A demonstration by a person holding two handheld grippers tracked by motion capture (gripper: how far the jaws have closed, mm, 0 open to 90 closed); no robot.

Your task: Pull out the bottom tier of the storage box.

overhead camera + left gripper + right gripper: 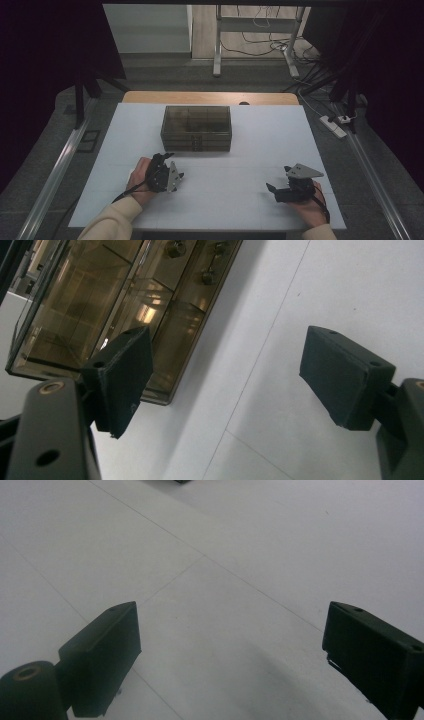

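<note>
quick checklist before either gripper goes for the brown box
1. Left hand-held gripper open, nothing between its jaws: ok.
2. Right hand-held gripper open and empty: ok.
3. Brown box upright on the white table, lid shut: ok.
4. Table between left hand-held gripper and box bare: ok.
5. Front latches fastened or loose: cannot tell.
6. Contents of the compartments: cannot tell.
</note>
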